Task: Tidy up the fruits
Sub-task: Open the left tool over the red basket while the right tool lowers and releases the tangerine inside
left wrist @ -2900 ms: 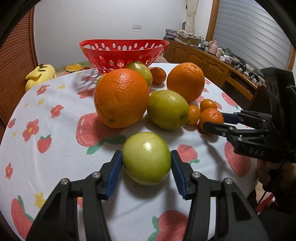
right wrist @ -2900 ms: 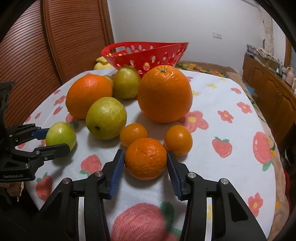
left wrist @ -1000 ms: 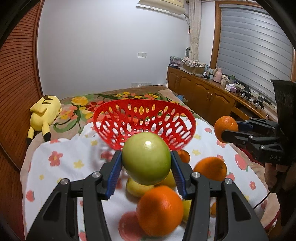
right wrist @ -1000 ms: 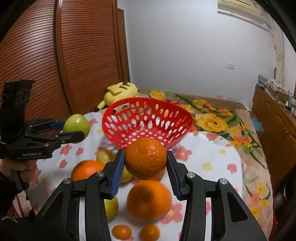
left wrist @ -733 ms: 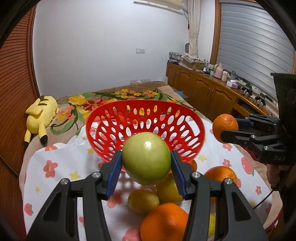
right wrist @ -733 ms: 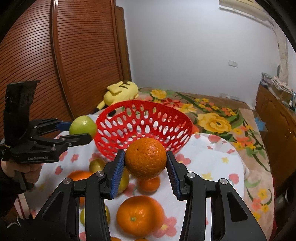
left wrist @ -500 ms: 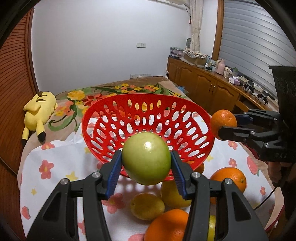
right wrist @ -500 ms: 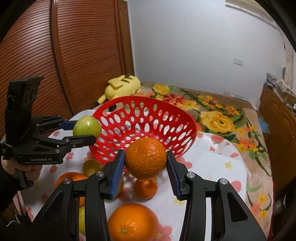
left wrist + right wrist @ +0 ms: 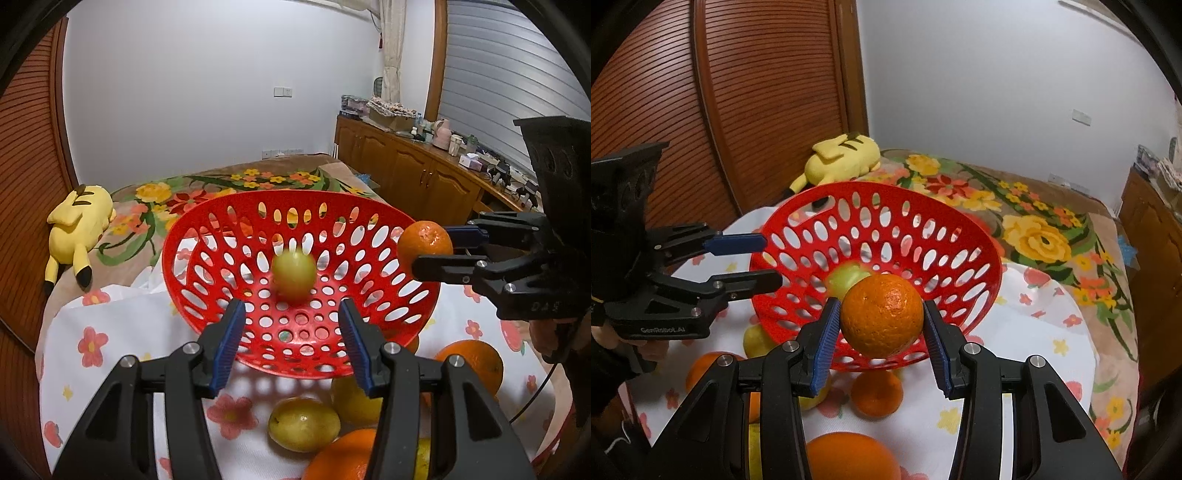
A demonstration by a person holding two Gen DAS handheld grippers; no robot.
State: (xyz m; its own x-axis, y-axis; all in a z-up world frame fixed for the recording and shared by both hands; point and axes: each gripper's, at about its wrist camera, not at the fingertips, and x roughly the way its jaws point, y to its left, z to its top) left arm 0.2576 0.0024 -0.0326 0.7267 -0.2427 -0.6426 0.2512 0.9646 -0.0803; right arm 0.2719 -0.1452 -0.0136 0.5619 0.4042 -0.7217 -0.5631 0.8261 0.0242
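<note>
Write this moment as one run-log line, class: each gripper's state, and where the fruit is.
left gripper: open, empty | green fruit: blurred, in red basket | right gripper: shut on orange, at basket rim

Your left black plastic two-finger gripper (image 9: 291,345) has blue ribbed pads (image 9: 229,343), silver screws, "GenRobot.AI" lettering on its side. Your right black plastic two-finger gripper (image 9: 881,341): same blue pads (image 9: 824,339), silver screws, "DAS" mark, thin black cable (image 9: 532,402). Bare-skinned fingers (image 9: 613,341), dark sleeve cuff.
</note>
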